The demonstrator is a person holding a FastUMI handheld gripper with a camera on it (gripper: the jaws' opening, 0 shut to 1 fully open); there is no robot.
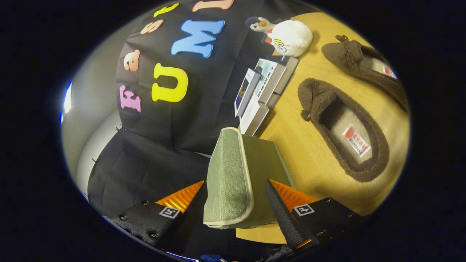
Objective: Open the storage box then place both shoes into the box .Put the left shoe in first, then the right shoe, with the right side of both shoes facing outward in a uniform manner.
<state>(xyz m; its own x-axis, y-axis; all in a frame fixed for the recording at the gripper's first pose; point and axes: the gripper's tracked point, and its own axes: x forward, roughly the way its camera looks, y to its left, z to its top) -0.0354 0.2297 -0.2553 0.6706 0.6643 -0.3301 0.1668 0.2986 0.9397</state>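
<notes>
Wooden table (309,153) across the right of the frame, black cloth wall (153,153) across the left. Green fabric box (236,178) at lower centre, its flap (227,174) raised, standing between the gripper (233,202) fingers; fingers spread wide, contact with the flap unclear. Two brown shoes at right: near shoe (342,131), far shoe (364,71) above it. Books (262,91) at upper centre, plush toy (287,36) above them.

This is a staged recording booth dressed like a home corner: a black cloth wall (160,153) backs a light wooden table (309,156) set with household things, a row of books (260,91), a plush duck toy (287,36) and two brown slippers (344,131).
</notes>
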